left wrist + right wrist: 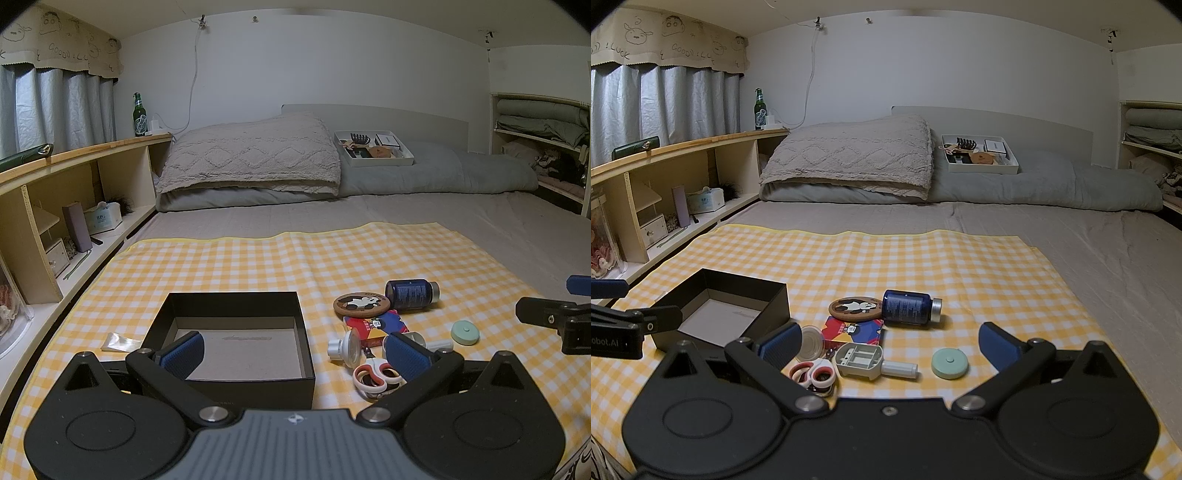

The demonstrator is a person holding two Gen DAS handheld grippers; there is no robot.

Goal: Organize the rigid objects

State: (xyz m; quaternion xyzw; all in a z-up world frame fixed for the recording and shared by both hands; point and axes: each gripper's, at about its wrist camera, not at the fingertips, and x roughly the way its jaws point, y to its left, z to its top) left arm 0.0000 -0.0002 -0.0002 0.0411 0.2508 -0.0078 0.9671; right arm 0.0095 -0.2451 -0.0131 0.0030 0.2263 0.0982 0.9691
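The blue bottle (909,307) lies on its side at frame centre, long axis left-right, silver cap pointing right, while both the left gripper (295,350) and right gripper (886,341) are spread, holding nothing

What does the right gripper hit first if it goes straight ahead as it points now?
Probably the grey plastic tool lying between its open jaws, on the checked cloth; the blue bottle sits beyond. Height above the cloth is unclear.

Home bedroom — bed (1034,236) with folded blanket (849,155), curtained window (665,107), bedside shelving (74,177).
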